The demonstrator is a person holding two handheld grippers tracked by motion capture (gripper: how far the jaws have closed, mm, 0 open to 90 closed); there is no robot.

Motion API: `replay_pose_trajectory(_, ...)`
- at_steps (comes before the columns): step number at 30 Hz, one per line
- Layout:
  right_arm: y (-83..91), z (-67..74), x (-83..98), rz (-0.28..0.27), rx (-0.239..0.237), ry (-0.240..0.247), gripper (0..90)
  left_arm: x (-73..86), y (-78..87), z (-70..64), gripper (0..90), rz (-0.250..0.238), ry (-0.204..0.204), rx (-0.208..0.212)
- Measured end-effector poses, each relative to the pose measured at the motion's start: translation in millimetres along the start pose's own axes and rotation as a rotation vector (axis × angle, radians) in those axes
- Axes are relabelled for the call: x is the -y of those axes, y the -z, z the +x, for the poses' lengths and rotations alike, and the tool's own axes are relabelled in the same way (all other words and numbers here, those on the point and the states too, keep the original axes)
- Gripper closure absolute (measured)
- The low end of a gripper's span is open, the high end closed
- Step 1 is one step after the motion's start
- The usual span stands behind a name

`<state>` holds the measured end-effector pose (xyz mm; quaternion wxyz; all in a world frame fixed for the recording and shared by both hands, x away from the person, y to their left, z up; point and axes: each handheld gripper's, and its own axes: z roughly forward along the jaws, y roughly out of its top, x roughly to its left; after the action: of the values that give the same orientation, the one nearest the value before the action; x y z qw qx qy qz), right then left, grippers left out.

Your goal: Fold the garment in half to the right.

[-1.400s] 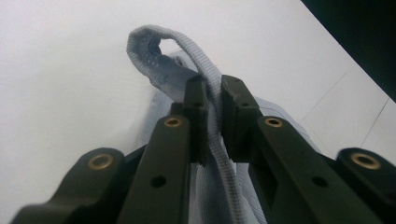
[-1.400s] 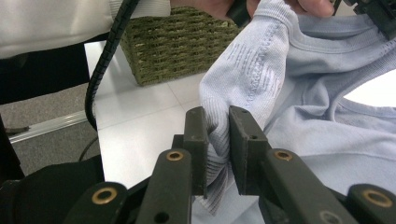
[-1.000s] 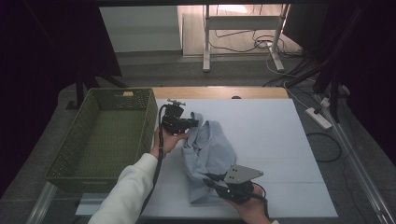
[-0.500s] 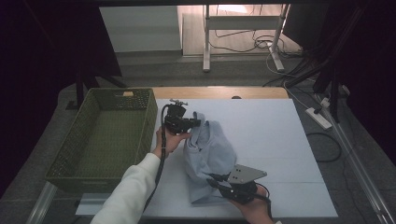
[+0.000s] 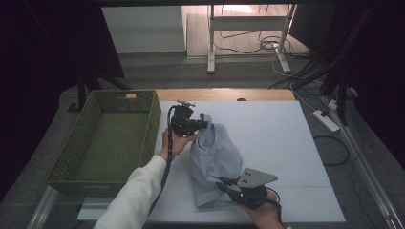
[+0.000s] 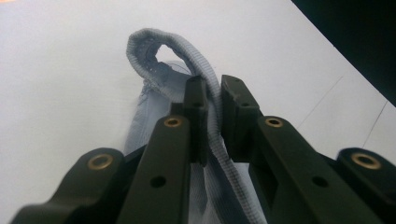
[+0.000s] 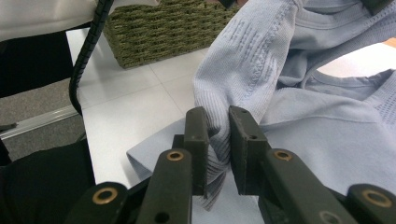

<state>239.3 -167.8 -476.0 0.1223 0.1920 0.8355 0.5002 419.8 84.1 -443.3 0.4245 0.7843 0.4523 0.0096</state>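
A pale blue knit garment (image 5: 215,162) lies bunched in the middle of the white table (image 5: 277,129). My left gripper (image 5: 204,125) is shut on its ribbed hem at the far end; in the left gripper view that hem (image 6: 154,46) loops up past the gripper (image 6: 214,100). My right gripper (image 5: 223,183) is shut on a fold at the garment's near end. The right gripper view shows this gripper (image 7: 218,128) pinching the bunched cloth (image 7: 261,56). Between the two grips the cloth is lifted a little off the table.
A green woven basket (image 5: 71,164) with nothing in it stands at the table's left side, seen too as a basket (image 7: 163,28) corner in the right gripper view. A white sleeve (image 5: 131,198) reaches in from the bottom left. Cables and a power strip (image 5: 325,119) lie on the floor to the right.
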Motion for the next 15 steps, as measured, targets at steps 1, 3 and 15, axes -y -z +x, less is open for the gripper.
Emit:
replay_pose_trajectory(1,0.5,-0.4,0.2,0.000,0.000,-0.001,78.0,-0.3,-0.4,-0.3,80.8,0.000,0.001,0.000)
replay_pose_trajectory(3,1.2,-1.3,0.6,0.004,0.004,-0.002,78.0,-0.9,-1.0,-0.6,80.8,0.002,-0.002,0.000)
replay_pose_trajectory(15,6.3,-6.5,5.4,0.020,0.023,-0.016,78.1,-3.7,-5.6,-3.3,80.8,0.001,-0.001,0.005)
